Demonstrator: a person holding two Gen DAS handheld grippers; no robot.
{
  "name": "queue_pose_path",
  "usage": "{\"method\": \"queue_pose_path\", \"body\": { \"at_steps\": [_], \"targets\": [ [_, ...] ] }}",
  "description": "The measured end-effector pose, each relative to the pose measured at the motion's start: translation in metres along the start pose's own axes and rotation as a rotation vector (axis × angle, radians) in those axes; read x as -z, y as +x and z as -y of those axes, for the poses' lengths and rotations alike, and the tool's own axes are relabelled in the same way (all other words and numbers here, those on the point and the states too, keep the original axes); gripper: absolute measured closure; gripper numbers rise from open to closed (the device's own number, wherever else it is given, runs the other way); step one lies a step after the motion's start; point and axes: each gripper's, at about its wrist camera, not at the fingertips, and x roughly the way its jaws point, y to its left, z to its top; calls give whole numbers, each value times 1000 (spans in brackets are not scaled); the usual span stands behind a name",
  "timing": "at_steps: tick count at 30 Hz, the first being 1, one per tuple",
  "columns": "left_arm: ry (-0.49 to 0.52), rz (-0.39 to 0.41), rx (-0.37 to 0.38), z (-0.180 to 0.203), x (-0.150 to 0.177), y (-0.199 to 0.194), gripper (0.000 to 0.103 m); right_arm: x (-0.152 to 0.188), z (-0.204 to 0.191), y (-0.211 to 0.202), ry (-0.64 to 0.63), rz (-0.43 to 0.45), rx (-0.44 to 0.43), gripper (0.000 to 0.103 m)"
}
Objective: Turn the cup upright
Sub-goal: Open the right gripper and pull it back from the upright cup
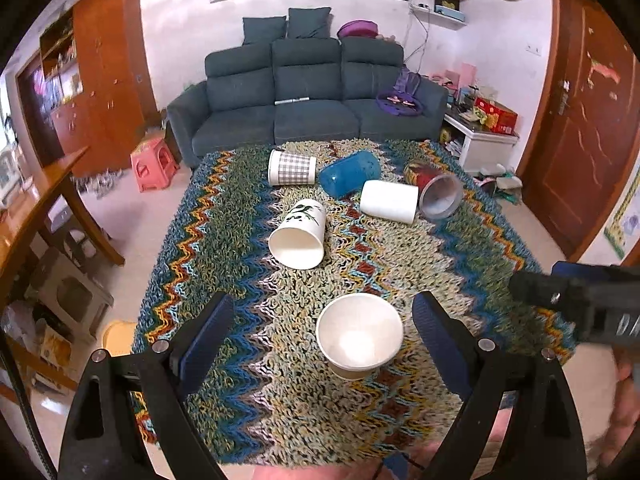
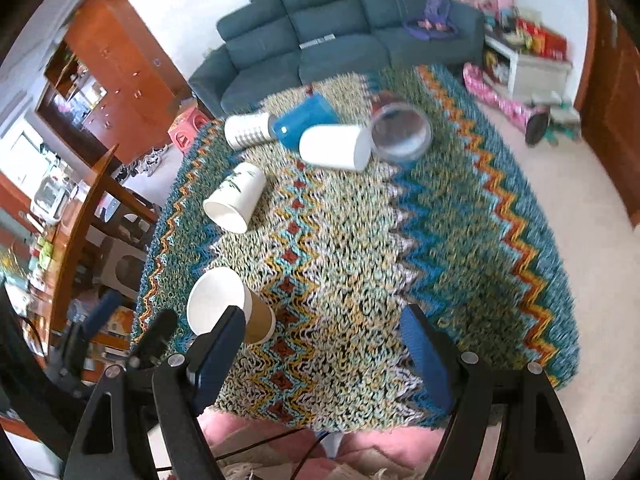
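Spread wide around nothing, the left gripper (image 1: 324, 334) frames an upright brown-sided paper cup (image 1: 359, 336); right gripper (image 2: 324, 354) likewise gapes empty. Shaggy zigzag rug (image 1: 248, 216) may tip it.

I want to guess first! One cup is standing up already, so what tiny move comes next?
Probably the left claw should lift away from the standing cup and head for the leaf-print cup lying on its side just behind. The claw is wide open and holds nothing, and that cup is the nearest one down.
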Motion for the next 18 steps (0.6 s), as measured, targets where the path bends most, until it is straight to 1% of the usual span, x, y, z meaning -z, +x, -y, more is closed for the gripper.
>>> {"method": "queue_pose_path", "body": {
  "at_steps": [2, 7, 9, 10, 14, 18],
  "targets": [
    [-32, -6, 16, -3, -7, -8, 11, -1, -8, -9, -37, 33, 19, 22],
    [-47, 15, -25, 0, -19, -27, 11, -3, -24, -27, -115, 90, 36, 22],
    [-62, 20, -20, -1, -24, -33, 11, -5, -30, -34, -141, 106, 39, 22],
    [-70, 22, -16, -1, -26, -36, 11, -6, -31, -37, -149, 110, 40, 22],
    [-85, 25, -46, -2, -36, -41, 11, -11, -34, -50, -160, 140, 46, 22],
    [-111, 24, -37, -3, -45, -44, 11, -19, -33, -60, -156, 158, 37, 22]
  ]
}}
